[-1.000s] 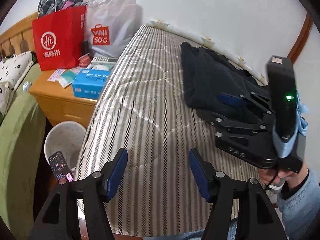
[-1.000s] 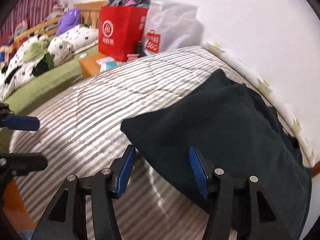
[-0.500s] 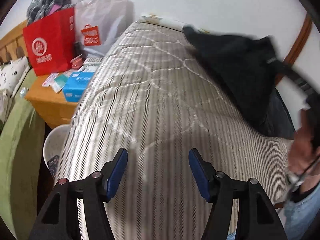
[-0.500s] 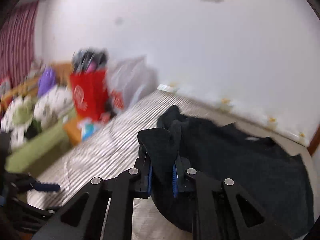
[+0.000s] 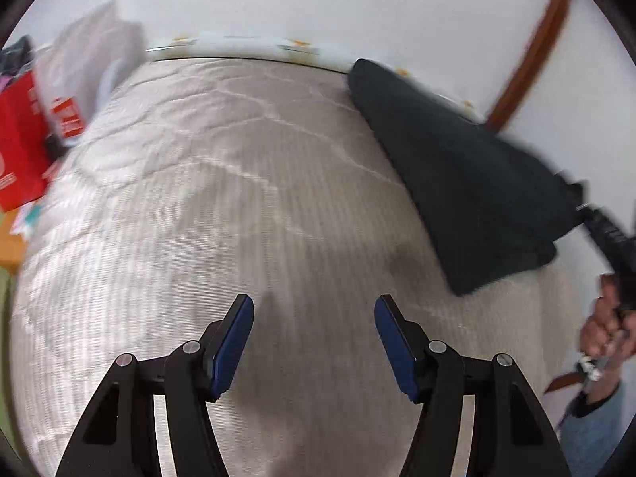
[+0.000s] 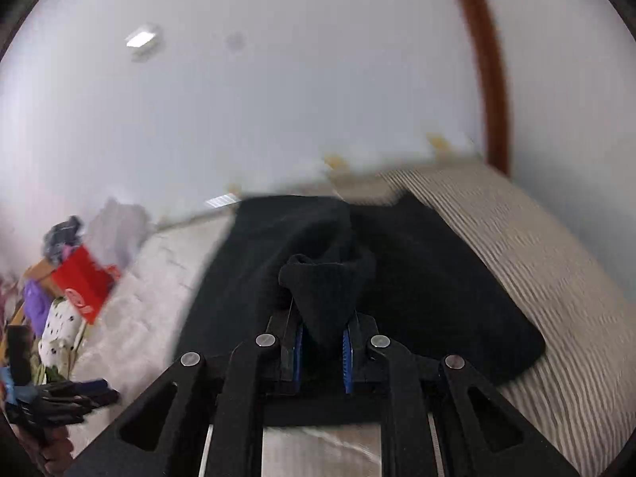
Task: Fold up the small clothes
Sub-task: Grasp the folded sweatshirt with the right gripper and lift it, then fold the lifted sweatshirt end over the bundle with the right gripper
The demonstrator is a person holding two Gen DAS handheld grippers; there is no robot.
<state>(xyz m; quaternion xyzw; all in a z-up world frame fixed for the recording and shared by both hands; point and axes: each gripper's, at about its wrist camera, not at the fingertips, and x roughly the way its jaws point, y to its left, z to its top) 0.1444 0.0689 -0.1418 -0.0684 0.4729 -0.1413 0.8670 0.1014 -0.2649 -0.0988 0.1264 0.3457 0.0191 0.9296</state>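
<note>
A black knit garment (image 6: 417, 278) lies on the striped bed (image 6: 556, 262) and is pulled up at one edge. My right gripper (image 6: 322, 330) is shut on a bunched fold of that edge, the cloth standing up between the blue pads. In the left wrist view the same black garment (image 5: 469, 175) hangs stretched at the right, lifted off the striped bed (image 5: 238, 198) toward the person's hand (image 5: 604, 330). My left gripper (image 5: 314, 338) hovers open over bare bedding, well left of the garment, with nothing between its fingers.
A red bag (image 5: 20, 151) and a white bag (image 5: 91, 75) stand at the bed's far left end. A white wall and a brown wooden frame (image 5: 532, 39) run behind the bed. In the right wrist view the red bag (image 6: 85, 282) sits at the left, with spotted bedding below it.
My right gripper closed on the garment's edge and lifted it up and to the right while rolling. My left gripper swept along the bed, still open.
</note>
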